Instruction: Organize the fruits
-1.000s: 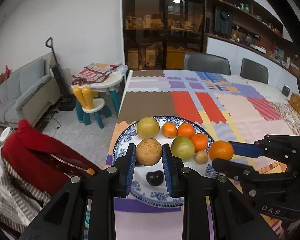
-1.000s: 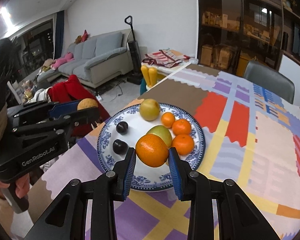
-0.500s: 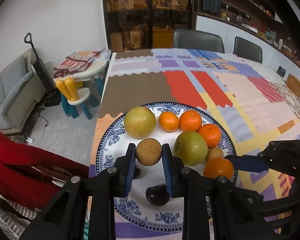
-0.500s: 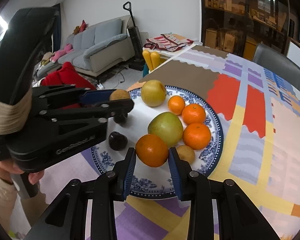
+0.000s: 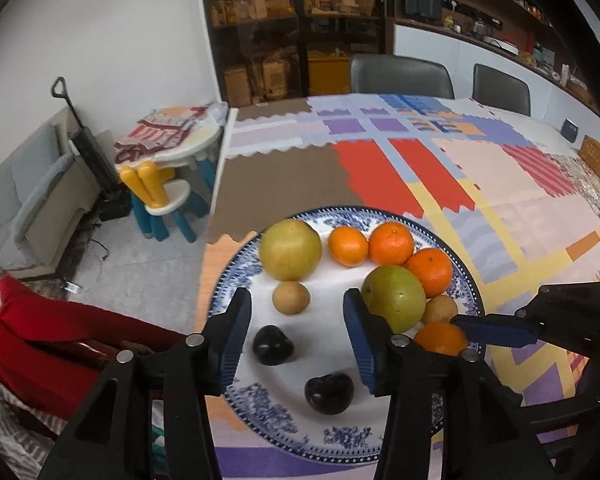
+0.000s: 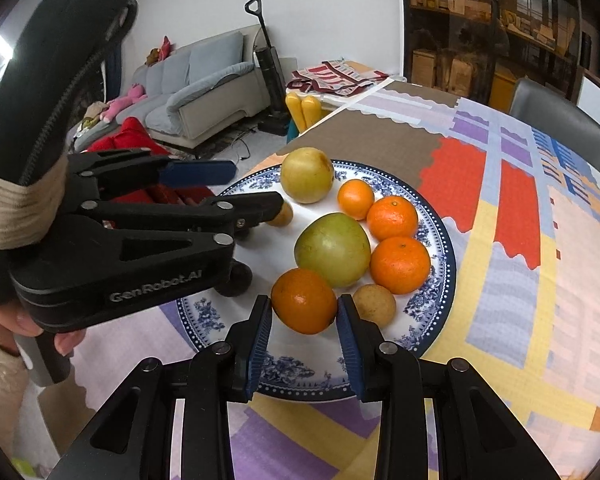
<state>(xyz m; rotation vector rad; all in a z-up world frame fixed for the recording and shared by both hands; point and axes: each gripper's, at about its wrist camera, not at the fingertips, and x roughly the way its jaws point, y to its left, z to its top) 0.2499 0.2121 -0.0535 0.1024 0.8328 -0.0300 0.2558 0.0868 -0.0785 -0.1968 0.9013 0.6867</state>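
A blue-and-white plate (image 5: 260, 400) holds a yellow-green fruit (image 5: 290, 248), a green fruit (image 5: 394, 298), three oranges, two dark plums (image 5: 272, 344) and a small brown fruit (image 5: 440, 308). My left gripper (image 5: 297, 312) hovers over the plate and its jaws are opening. Another small brown fruit (image 5: 291, 298) lies on the plate between and just beyond its pads, clear of both. At the plate's near right rim (image 6: 444, 240), my right gripper (image 6: 303, 312) is shut on an orange (image 6: 304, 306) that sits low against the green fruit (image 6: 332, 250).
The plate lies near the left edge of a table with a patchwork cloth (image 5: 500, 184). Two grey chairs (image 5: 400, 76) stand at the far side and a wicker basket (image 5: 598, 158) at far right. Red clothing (image 5: 40, 340) and a child's table (image 5: 180, 140) lie left of the table.
The left jaws have parted and the small brown fruit they held now rests on the plate. Both grippers came down closer to the plate; the right one still grips its orange.
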